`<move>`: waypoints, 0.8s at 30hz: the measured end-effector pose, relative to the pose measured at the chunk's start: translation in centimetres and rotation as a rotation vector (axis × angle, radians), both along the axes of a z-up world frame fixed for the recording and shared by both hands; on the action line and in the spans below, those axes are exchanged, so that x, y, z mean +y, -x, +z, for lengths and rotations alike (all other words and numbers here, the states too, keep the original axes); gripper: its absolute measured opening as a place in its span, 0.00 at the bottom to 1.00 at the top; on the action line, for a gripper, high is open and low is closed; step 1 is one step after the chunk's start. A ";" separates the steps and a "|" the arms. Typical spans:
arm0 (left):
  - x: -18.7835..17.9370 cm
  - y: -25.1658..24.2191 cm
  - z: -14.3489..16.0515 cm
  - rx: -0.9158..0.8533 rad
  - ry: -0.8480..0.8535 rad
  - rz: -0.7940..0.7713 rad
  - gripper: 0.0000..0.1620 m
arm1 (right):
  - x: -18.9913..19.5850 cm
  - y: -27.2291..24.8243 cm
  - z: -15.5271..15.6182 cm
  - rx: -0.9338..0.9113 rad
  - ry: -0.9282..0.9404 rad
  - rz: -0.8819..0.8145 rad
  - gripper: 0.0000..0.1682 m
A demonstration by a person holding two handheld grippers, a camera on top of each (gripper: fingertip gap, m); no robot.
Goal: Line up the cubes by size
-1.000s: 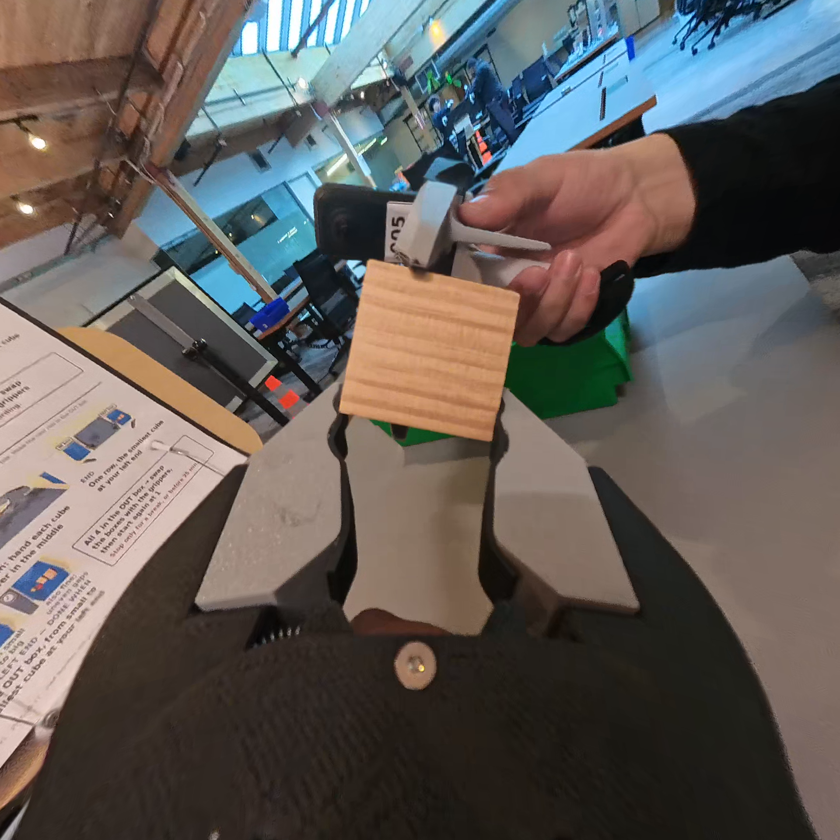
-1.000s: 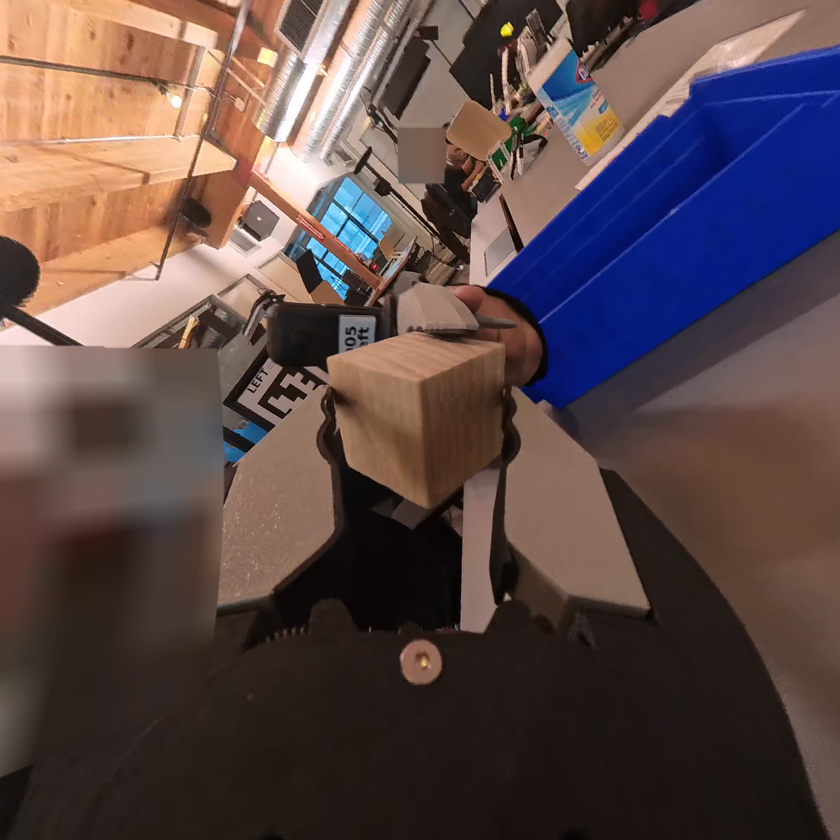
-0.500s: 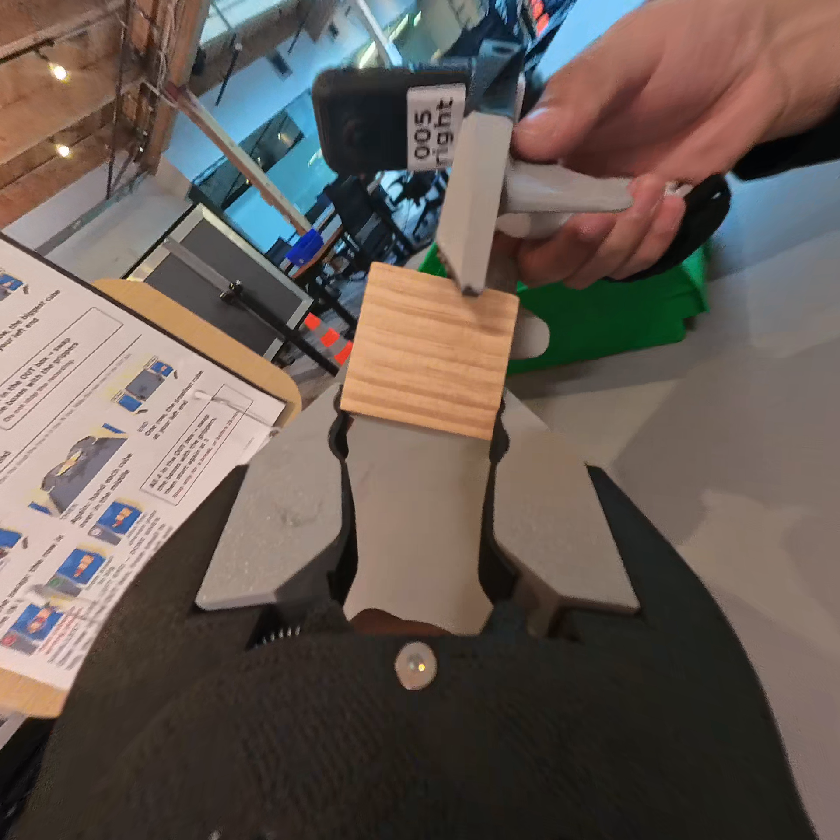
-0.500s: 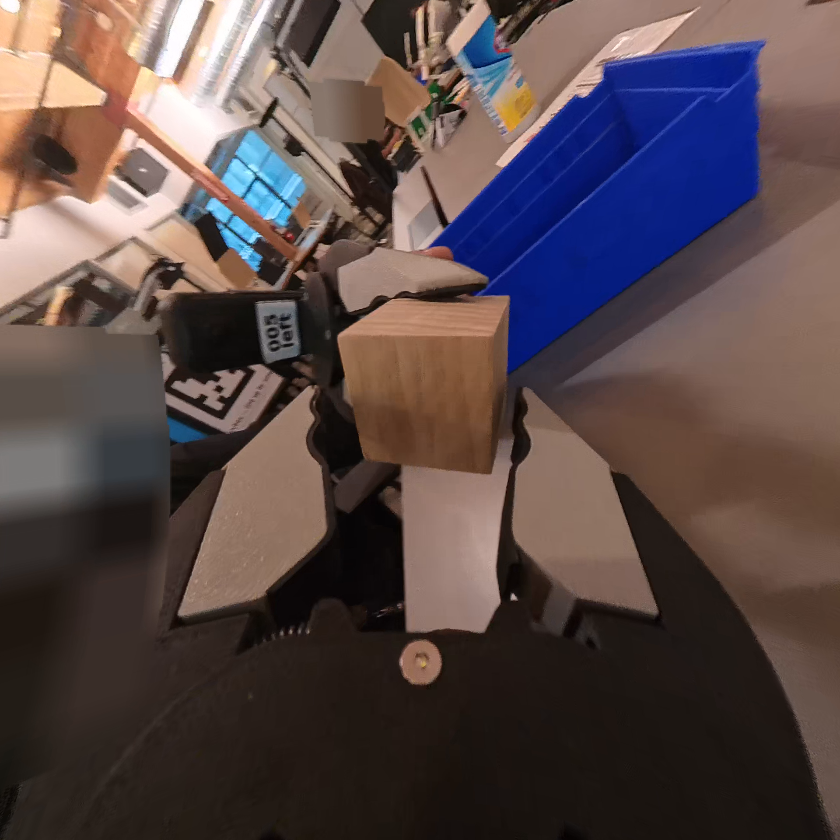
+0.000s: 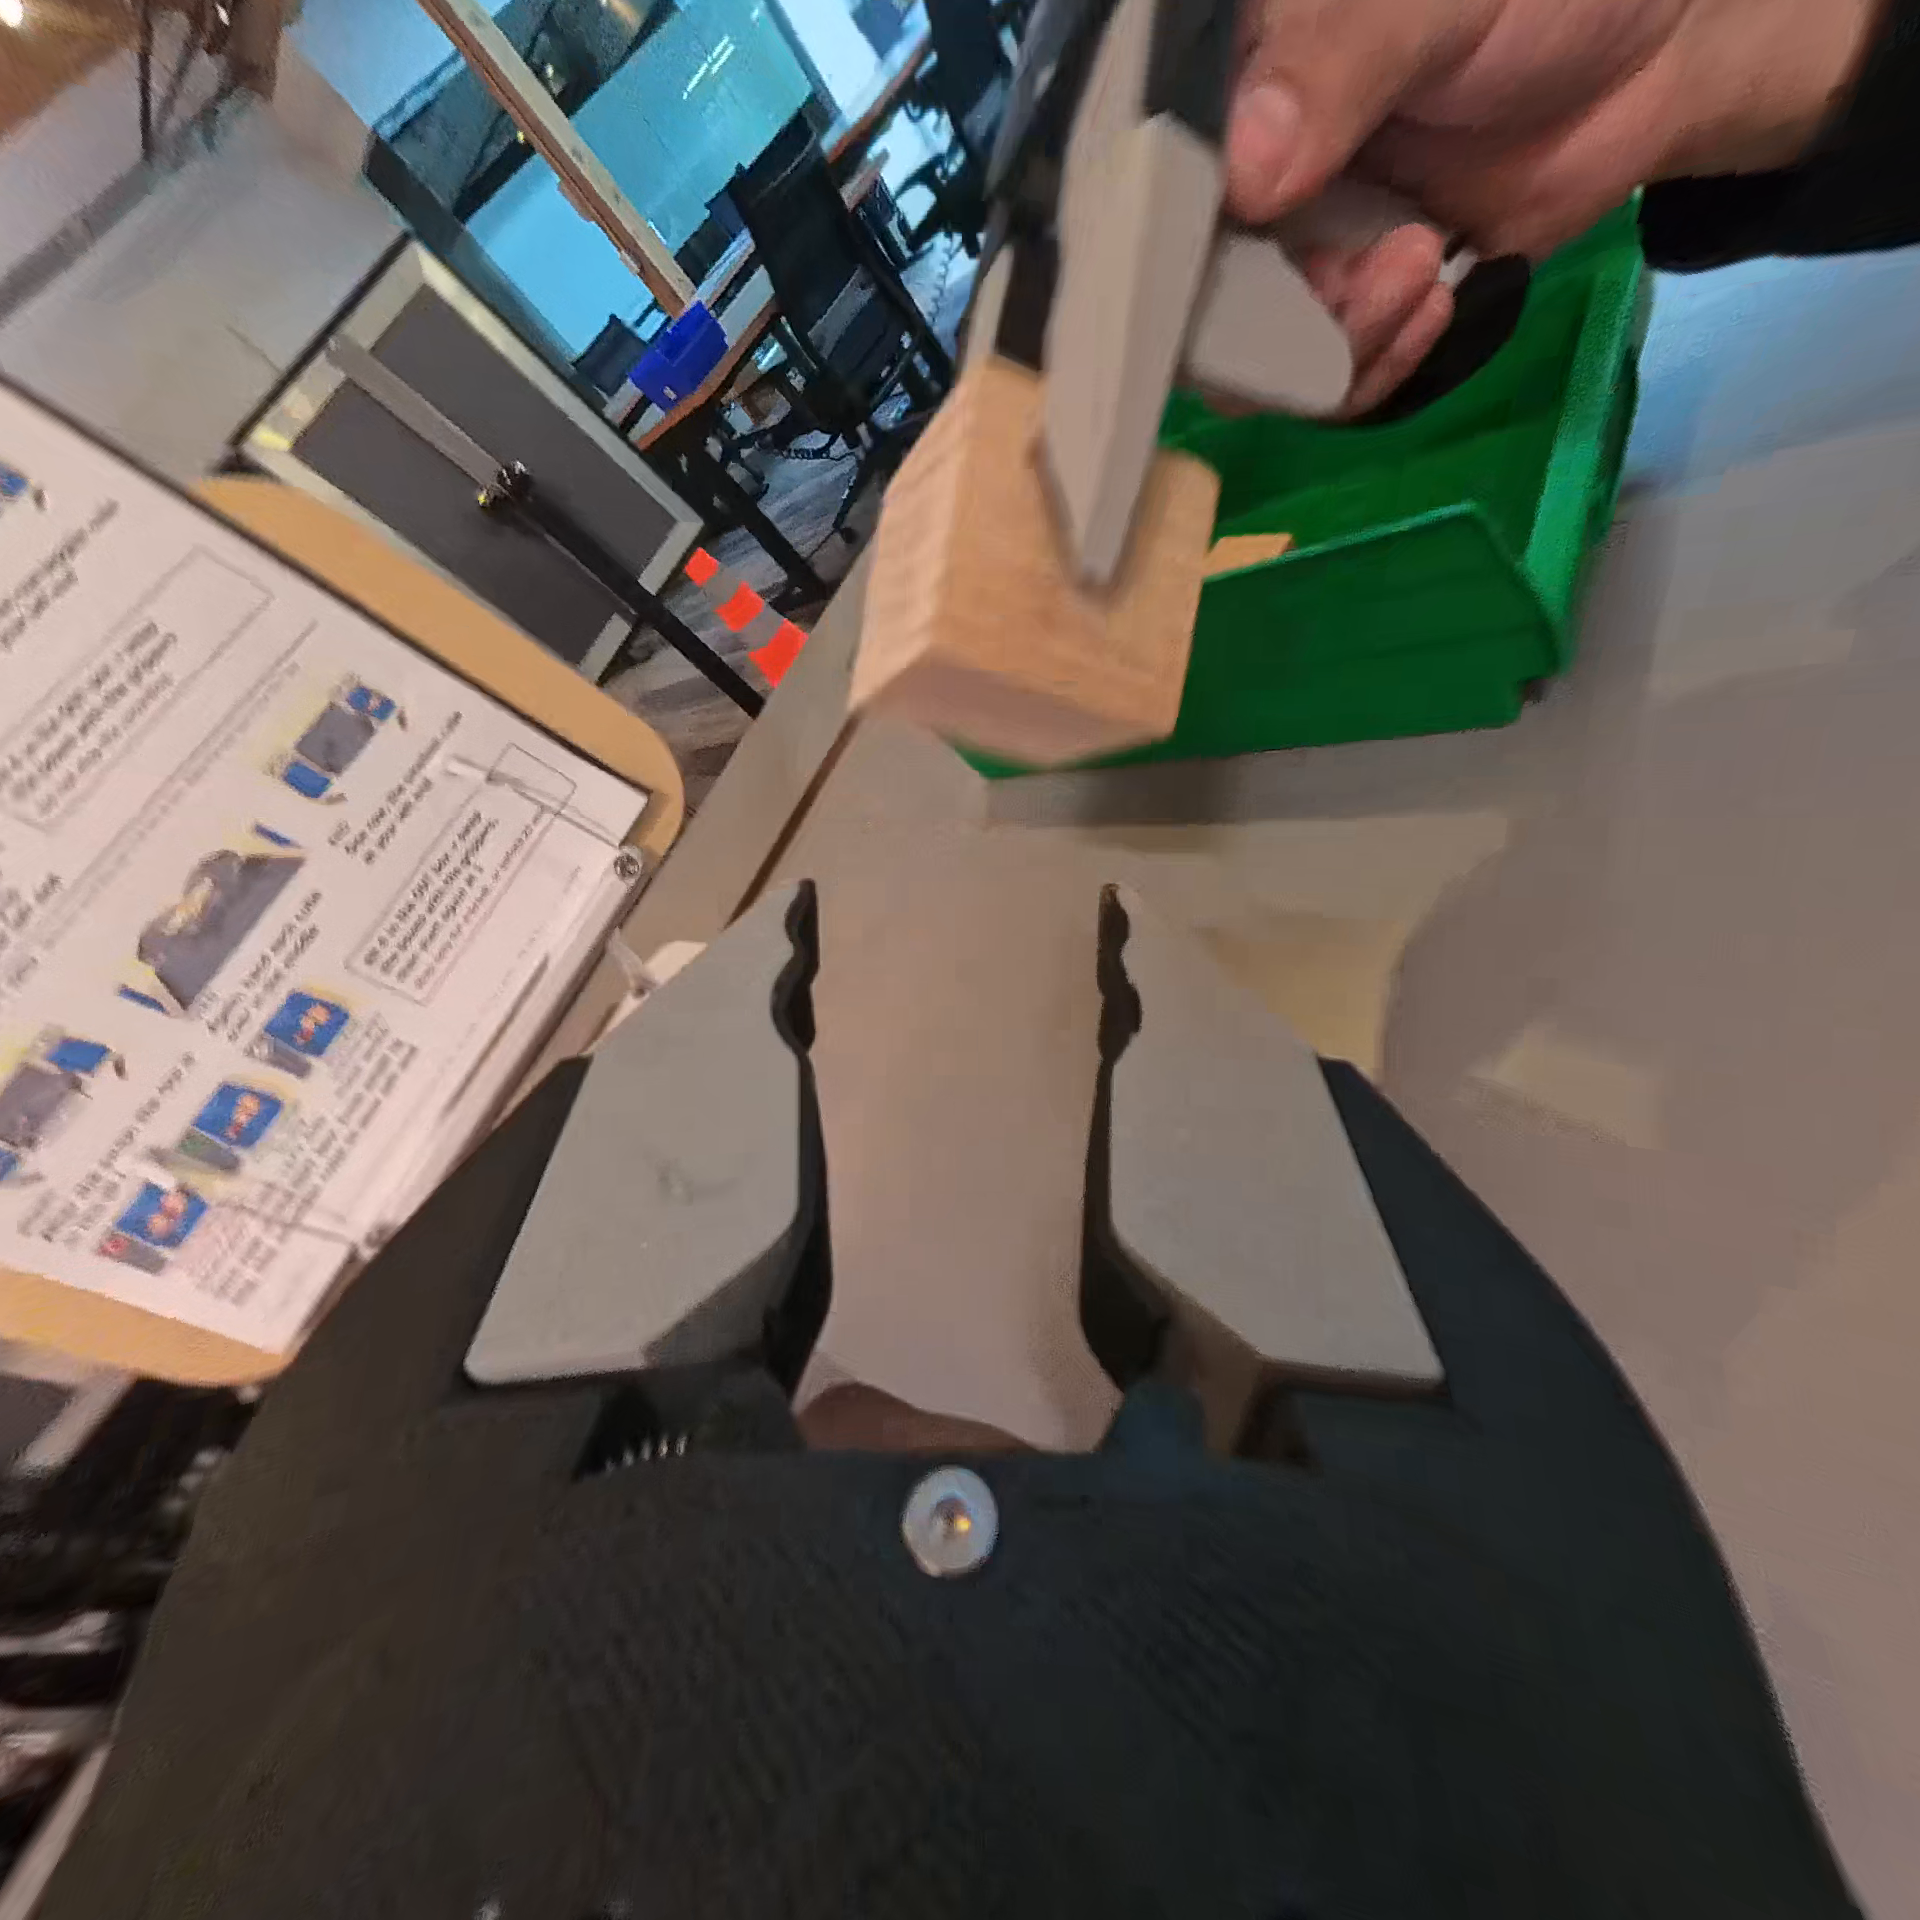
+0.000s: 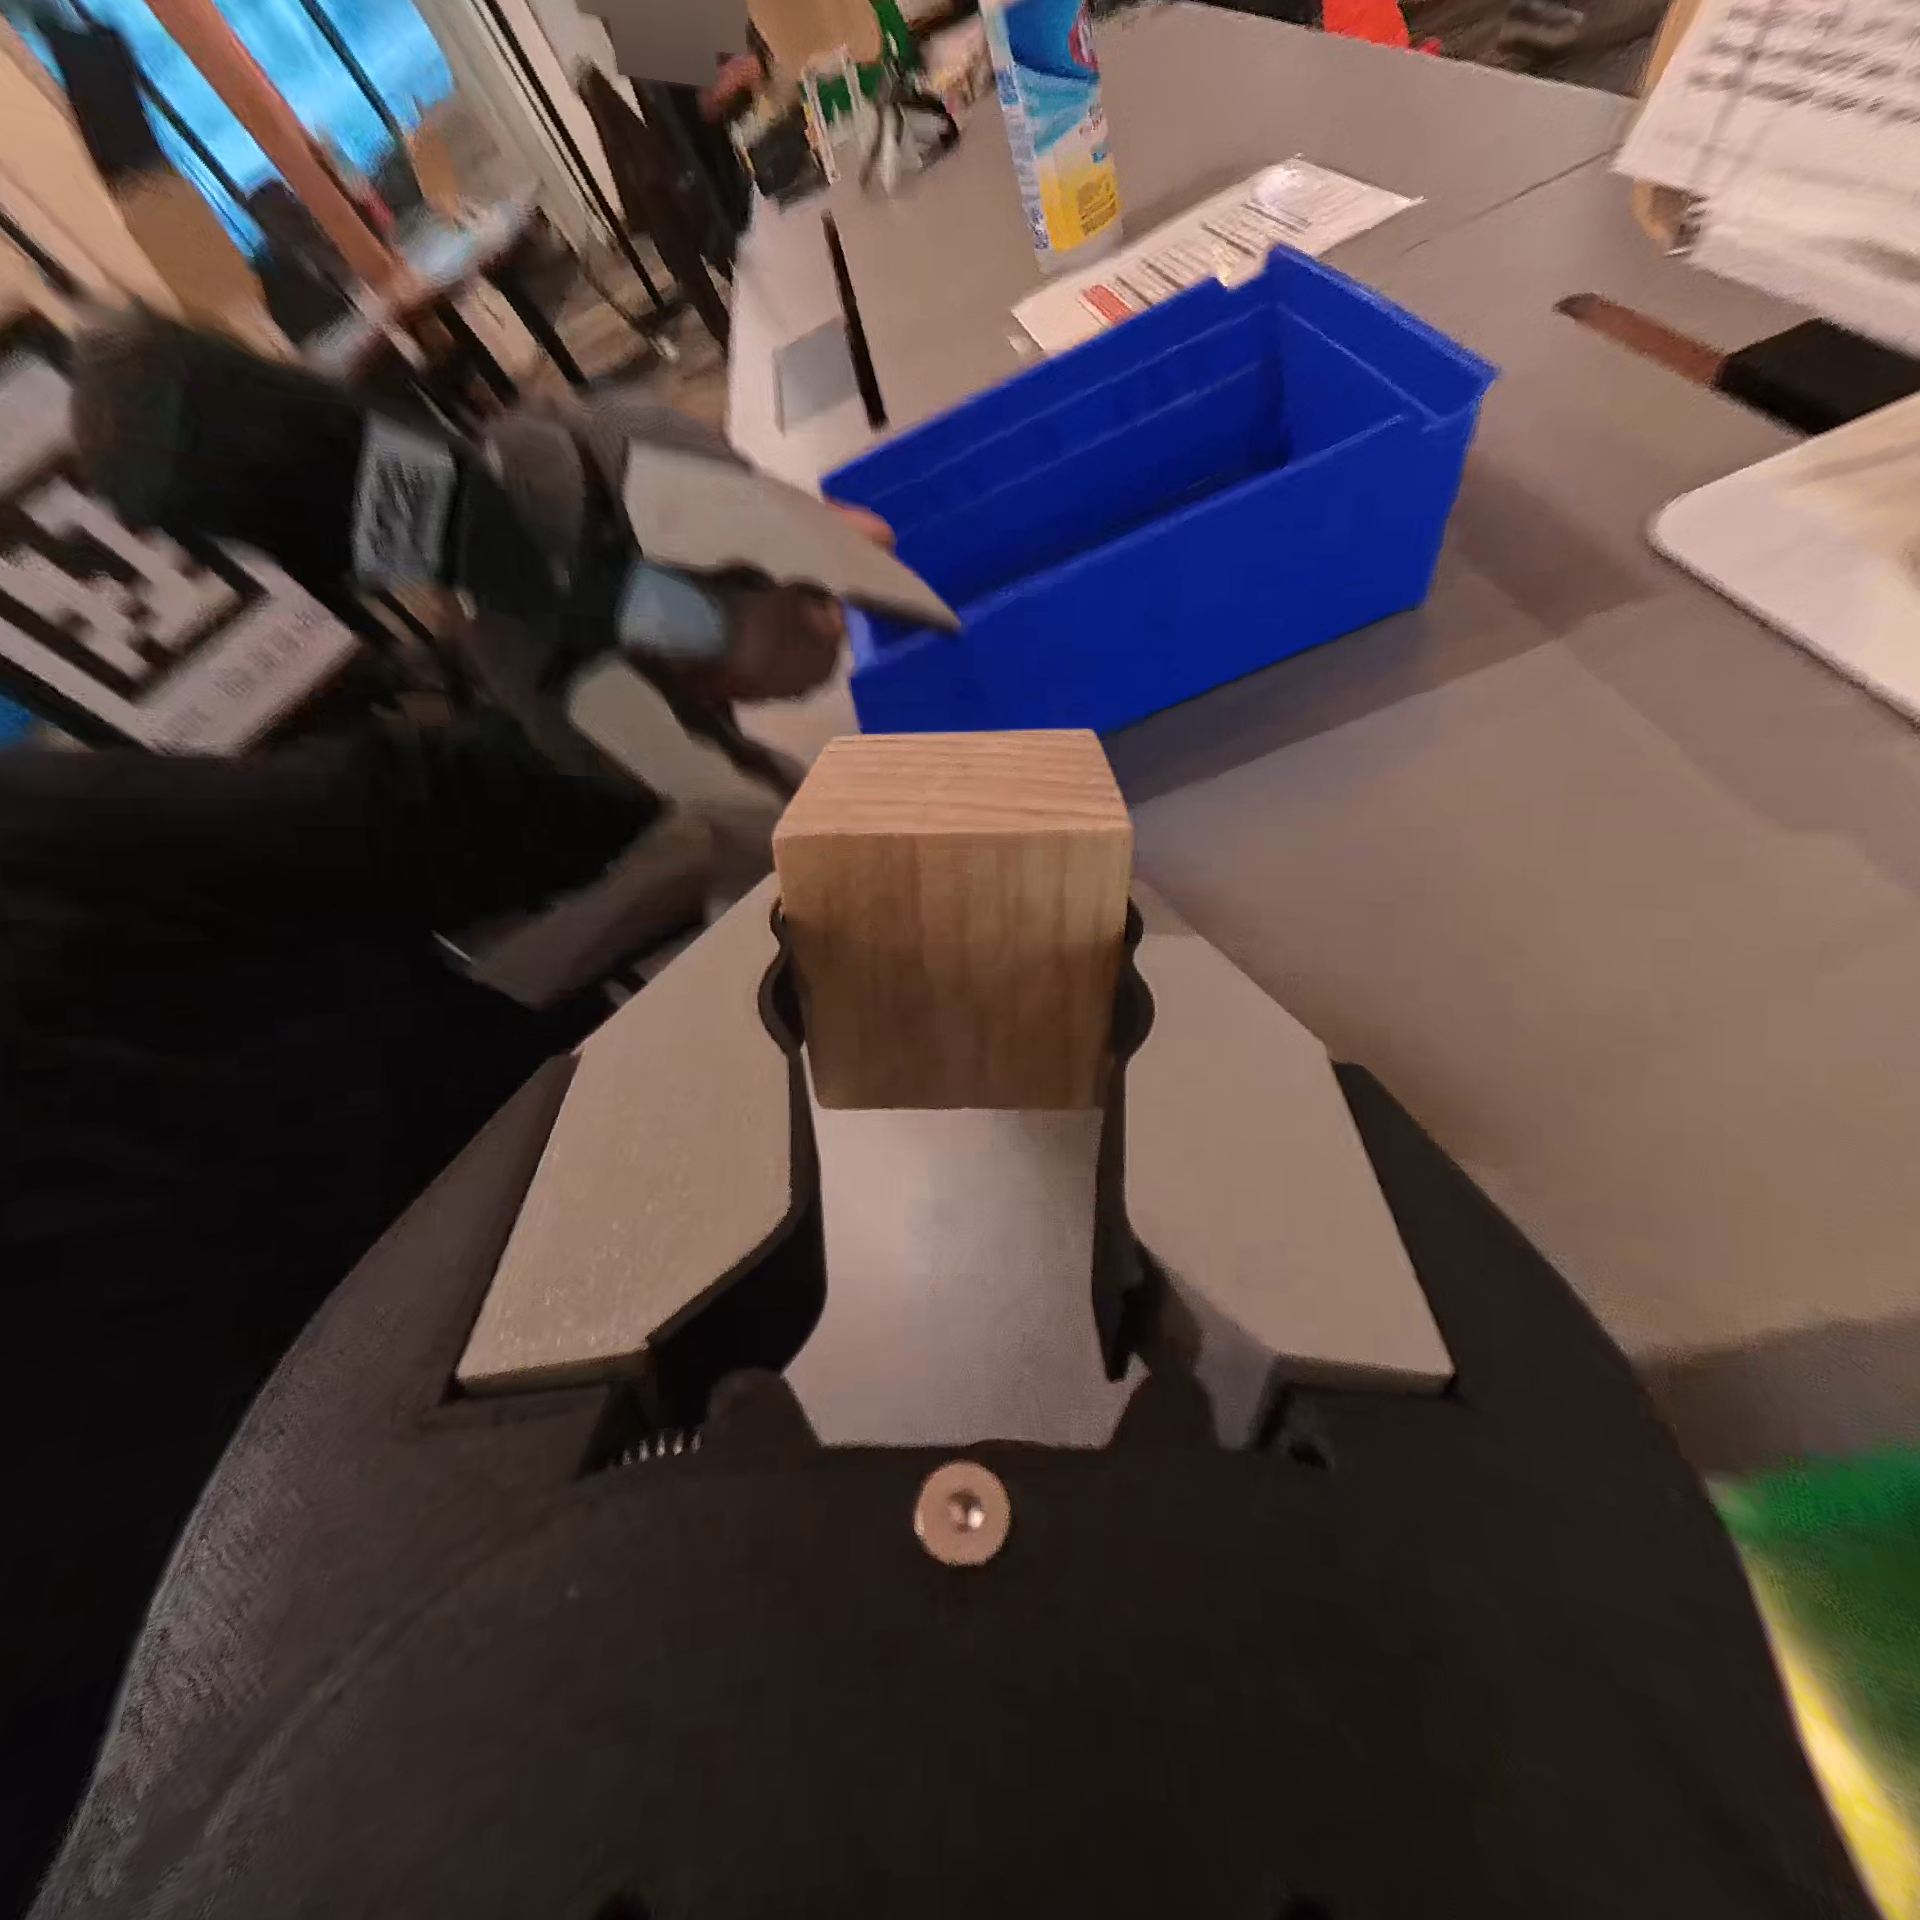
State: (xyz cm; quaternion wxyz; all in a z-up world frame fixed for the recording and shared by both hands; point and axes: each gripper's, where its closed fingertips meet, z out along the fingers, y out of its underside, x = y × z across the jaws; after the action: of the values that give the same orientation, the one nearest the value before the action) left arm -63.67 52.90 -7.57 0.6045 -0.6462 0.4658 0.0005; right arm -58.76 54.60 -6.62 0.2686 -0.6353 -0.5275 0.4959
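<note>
Wooden cube (image 6: pixel 951 925) sits clamped in my right tool (image 6: pixel 954 935) above the desk (image 6: pixel 1507 935); left tool (image 5: pixel 956 914) gapes empty. Blue bin (image 6: pixel 1153 613) ahead, green bin (image 5: pixel 1455 582) behind cube.

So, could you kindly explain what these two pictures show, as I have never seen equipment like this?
A person holds a hand-operated gripper in each hand, and each carries a camera looking along its two fingers. In the left view, the left gripper is open and empty; beyond it the right gripper, held by a hand, carries a wooden cube before a green bin. The right view shows that same cube clamped, with a blue bin on the grey table.
</note>
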 end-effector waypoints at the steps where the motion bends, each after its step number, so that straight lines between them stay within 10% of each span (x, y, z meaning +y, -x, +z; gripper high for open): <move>1: -0.5 1.0 0.4 -0.029 0.020 0.004 0.31 | 1.1 -1.6 -0.2 -0.052 -0.074 -0.019 0.34; 6: -1.5 8.5 0.6 -0.047 0.018 0.131 0.26 | 9.0 -12.6 -4.1 -0.496 -0.481 -0.126 0.34; 14: -3.4 15.2 -2.4 -0.036 0.087 0.276 0.24 | 11.9 -22.6 -12.4 -1.044 -0.494 0.003 0.34; 24: -5.7 16.2 -5.8 -0.052 0.186 0.279 0.25 | 12.3 -21.2 -16.5 -1.050 -0.557 0.144 0.35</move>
State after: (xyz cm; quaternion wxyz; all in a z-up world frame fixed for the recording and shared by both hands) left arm -79.92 47.15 -13.40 0.5479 -0.7576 0.3540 0.0244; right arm -37.52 66.92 -23.13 0.0940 -0.6638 -0.7416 -0.0242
